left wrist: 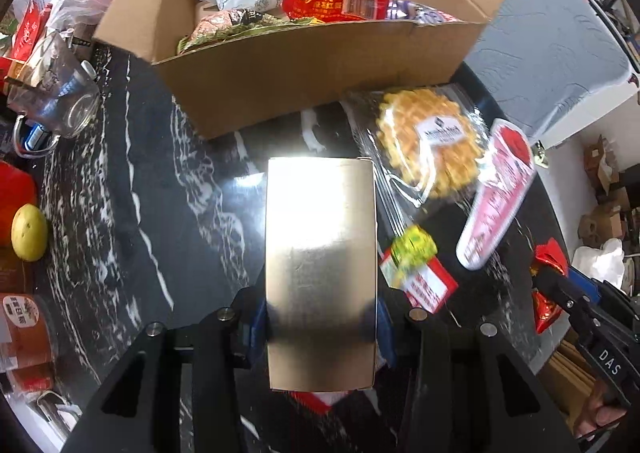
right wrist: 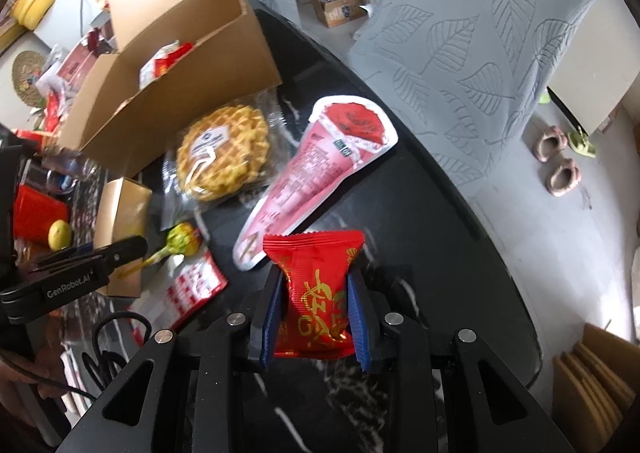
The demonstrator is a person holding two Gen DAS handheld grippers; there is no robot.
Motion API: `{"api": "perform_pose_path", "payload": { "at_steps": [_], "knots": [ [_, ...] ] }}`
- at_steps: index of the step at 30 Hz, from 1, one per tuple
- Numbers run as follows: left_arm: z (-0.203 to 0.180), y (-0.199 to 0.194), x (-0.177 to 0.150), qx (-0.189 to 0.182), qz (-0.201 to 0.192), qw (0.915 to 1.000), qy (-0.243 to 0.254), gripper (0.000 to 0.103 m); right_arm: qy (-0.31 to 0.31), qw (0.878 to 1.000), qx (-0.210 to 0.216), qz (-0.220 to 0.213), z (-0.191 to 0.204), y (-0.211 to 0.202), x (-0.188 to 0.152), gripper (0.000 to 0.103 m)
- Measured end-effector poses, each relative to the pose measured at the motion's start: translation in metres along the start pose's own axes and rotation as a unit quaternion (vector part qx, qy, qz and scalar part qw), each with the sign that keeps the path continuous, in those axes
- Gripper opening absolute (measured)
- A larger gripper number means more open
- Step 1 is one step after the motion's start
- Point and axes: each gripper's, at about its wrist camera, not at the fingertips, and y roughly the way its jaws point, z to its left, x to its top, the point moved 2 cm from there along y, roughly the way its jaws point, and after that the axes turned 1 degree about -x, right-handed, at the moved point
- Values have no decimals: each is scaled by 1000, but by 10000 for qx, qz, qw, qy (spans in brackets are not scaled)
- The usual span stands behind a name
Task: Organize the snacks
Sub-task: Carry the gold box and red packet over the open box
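A black marble table (right wrist: 460, 213) stands beside leaf-patterned grey fabric (right wrist: 480, 33) over a grey floor (right wrist: 580, 233).

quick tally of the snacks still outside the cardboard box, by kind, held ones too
Small boxes: 1, gold box in left gripper
Red packets: 2, red packet in right gripper, flat red packet
Waffle packs: 1
Cone packs: 1
Lollipops: 1
Total: 6

Waffle pack (left wrist: 428, 145) motion-blurred — lollipop (left wrist: 414, 249) too; box contents (right wrist: 164, 61) mostly hidden.

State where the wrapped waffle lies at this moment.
The wrapped waffle lies on the black table, just in front of the cardboard box, with the pink cone packet on its right.
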Motion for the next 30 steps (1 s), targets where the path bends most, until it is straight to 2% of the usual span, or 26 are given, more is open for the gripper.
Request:
{"api": "perform_pose_path", "payload": {
  "at_steps": [7, 15, 21, 30],
  "knots": [
    [1, -34, -27, -117, -183, 9997, 90, 43, -240, 9995, 164, -123, 18, -18, -14, 30],
    [15, -72, -41, -266, -484, 9984, 101, 43, -495, 9976, 368, -323, 41, -42, -22, 30],
    [28, -97, -34, -414, -687, 9968, -75, 43, -750, 9944, 559, -489, 60, -59, -21, 30],
    [33, -135, -16, -415, -1148, 9924, -176, 43, -1145, 9866, 865, -774, 86, -83, 4, 30]
  ]
}}
